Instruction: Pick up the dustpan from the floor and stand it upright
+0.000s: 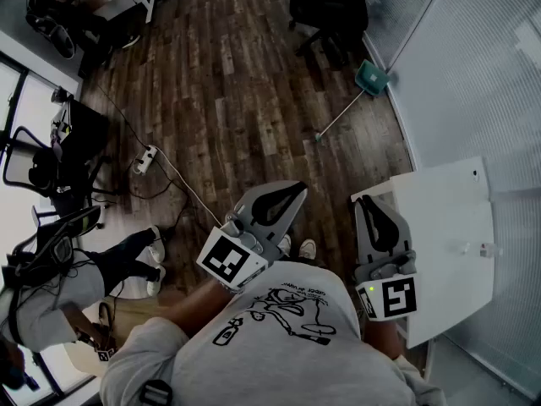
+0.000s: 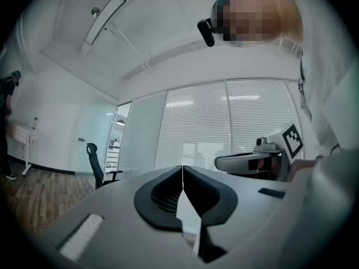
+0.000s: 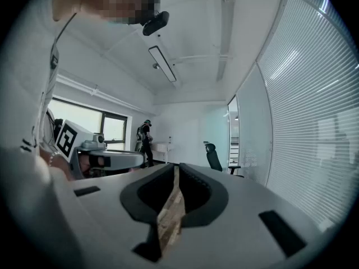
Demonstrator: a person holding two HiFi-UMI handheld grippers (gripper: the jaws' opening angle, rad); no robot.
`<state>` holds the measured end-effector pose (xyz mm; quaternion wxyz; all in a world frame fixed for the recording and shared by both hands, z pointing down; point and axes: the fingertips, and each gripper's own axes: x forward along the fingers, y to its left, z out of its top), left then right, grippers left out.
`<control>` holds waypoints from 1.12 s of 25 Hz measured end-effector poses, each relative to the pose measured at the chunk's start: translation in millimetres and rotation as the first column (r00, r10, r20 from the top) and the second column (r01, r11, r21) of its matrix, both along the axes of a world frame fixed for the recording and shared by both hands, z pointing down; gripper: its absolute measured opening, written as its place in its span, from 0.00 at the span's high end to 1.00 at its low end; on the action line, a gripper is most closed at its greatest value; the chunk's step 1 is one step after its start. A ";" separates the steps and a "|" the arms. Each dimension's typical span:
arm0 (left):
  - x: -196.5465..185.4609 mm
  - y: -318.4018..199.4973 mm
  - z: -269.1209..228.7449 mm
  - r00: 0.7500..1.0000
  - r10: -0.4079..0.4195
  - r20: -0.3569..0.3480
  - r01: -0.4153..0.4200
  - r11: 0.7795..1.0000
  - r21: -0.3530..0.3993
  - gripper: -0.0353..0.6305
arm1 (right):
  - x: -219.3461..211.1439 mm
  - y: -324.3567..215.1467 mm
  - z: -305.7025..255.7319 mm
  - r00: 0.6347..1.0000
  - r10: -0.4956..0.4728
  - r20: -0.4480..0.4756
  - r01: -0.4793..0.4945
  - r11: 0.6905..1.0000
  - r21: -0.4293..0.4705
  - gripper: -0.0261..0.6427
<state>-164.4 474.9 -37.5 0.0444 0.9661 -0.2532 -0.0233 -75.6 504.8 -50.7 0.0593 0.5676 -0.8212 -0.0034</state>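
Observation:
The teal dustpan (image 1: 372, 76) lies on the wooden floor by the glass wall at the far right of the head view, and its long thin handle (image 1: 342, 112) runs down-left across the boards. Both grippers are held close to my body, far from it. My left gripper (image 1: 297, 189) points up and right with its jaws together and nothing between them (image 2: 182, 170). Beside the table corner, my right gripper (image 1: 365, 201) is also shut and empty (image 3: 175, 170). Neither gripper view shows the dustpan.
A white table (image 1: 448, 244) stands right beside my right gripper. Black office chairs (image 1: 334, 11) stand at the far wall near the dustpan. A power strip (image 1: 145, 159) with a cable lies on the floor at the left. A seated person's legs (image 1: 127, 256) are at lower left.

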 end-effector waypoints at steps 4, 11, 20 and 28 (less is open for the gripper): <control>-3.6 2.8 5.5 1.000 0.007 -0.003 -0.007 1.000 -0.006 0.94 | -4.4 1.3 4.5 1.000 0.000 -0.009 0.000 1.000 0.002 0.92; -36.8 0.6 2.7 1.000 0.006 -0.024 -0.006 1.000 -0.015 0.94 | -37.2 -2.1 -2.1 1.000 0.008 0.008 -0.008 1.000 0.017 0.92; -66.3 -9.7 13.2 1.000 -0.006 -0.012 0.006 1.000 -0.029 0.94 | -60.0 -13.9 8.4 1.000 0.007 0.028 -0.007 1.000 -0.007 0.92; -47.3 -39.9 12.5 1.000 -0.009 -0.020 0.009 1.000 -0.023 0.94 | -42.7 -45.1 8.9 1.000 -0.008 0.030 0.008 1.000 0.008 0.92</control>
